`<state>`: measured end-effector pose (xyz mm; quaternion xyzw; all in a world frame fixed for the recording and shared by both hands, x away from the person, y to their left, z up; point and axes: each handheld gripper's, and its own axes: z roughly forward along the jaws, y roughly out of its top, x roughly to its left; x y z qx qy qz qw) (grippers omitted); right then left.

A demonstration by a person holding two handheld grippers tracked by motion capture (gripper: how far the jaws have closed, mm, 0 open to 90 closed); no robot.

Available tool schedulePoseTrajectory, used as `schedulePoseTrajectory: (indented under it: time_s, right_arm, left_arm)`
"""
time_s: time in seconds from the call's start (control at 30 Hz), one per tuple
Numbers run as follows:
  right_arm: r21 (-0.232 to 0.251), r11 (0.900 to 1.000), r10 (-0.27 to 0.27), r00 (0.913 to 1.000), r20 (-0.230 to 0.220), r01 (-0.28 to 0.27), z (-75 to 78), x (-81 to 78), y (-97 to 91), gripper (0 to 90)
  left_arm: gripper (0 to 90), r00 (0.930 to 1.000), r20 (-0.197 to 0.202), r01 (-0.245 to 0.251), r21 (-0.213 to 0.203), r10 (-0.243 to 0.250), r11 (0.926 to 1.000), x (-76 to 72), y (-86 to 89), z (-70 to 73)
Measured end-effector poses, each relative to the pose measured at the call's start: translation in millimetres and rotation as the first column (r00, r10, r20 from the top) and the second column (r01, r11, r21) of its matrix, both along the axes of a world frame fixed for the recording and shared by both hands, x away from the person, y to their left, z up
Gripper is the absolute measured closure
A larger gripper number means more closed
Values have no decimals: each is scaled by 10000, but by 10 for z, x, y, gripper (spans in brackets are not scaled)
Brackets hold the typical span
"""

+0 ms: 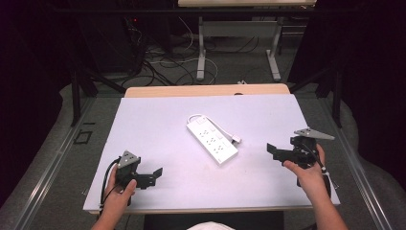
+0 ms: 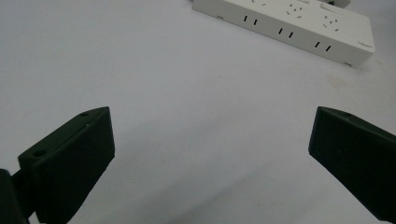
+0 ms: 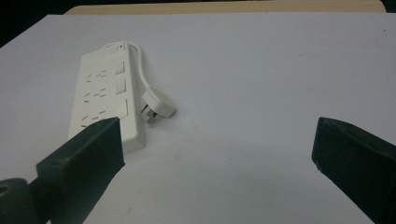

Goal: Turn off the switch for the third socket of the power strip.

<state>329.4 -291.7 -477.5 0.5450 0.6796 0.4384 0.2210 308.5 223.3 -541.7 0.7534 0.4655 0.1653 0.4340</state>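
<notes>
A white power strip (image 1: 212,139) lies at an angle in the middle of the white table top (image 1: 158,124), its short white cable curling round to a white plug (image 1: 235,139) beside it. The strip also appears at the top of the left gripper view (image 2: 289,28) and at the left of the right gripper view (image 3: 105,98), with the plug (image 3: 159,106) next to it. My left gripper (image 1: 154,175) hovers near the front left, open and empty. My right gripper (image 1: 274,151) is held at the front right, open and empty, pointing towards the strip.
The table's wooden far edge (image 1: 206,90) shows behind the white top. Beyond it stand the legs of another desk (image 1: 237,48) and loose cables on the floor (image 1: 163,62). Dark curtains close both sides.
</notes>
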Motion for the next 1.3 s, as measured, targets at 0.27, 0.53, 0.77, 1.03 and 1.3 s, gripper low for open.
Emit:
schedulePoseTrajectory:
  time_s: [0.27, 0.53, 0.77, 1.03, 1.3]
  right_arm:
    - [-94, 9991, -411, 9991, 51, 411, -76, -63, -154, 20]
    - [-193, 9954, -934, 9955, 124, 937, -187, -78, -276, 20]
    - [-388, 9918, -1216, 9926, 27, 1216, -319, -57, -385, 21]
    - [-709, 9860, -1502, 9886, 107, 1506, -441, -39, -473, 23]
    - [-807, 9853, -1512, 9885, -42, 1504, -564, -27, -517, 23]
  left_arm:
    - [2, 10000, -19, 2, -11, -2, 10000, 2, 2, -3]
    - [2, 10000, -6, 14, 106, -14, 9999, 7, 1, -5]
    - [2, 10000, -45, -22, 26, 22, 10000, 6, -2, -8]
    - [2, 10000, -55, 1, 22, 0, 10000, 7, -4, -8]
    - [2, 10000, -36, 41, 85, -41, 10000, 10, 0, -8]
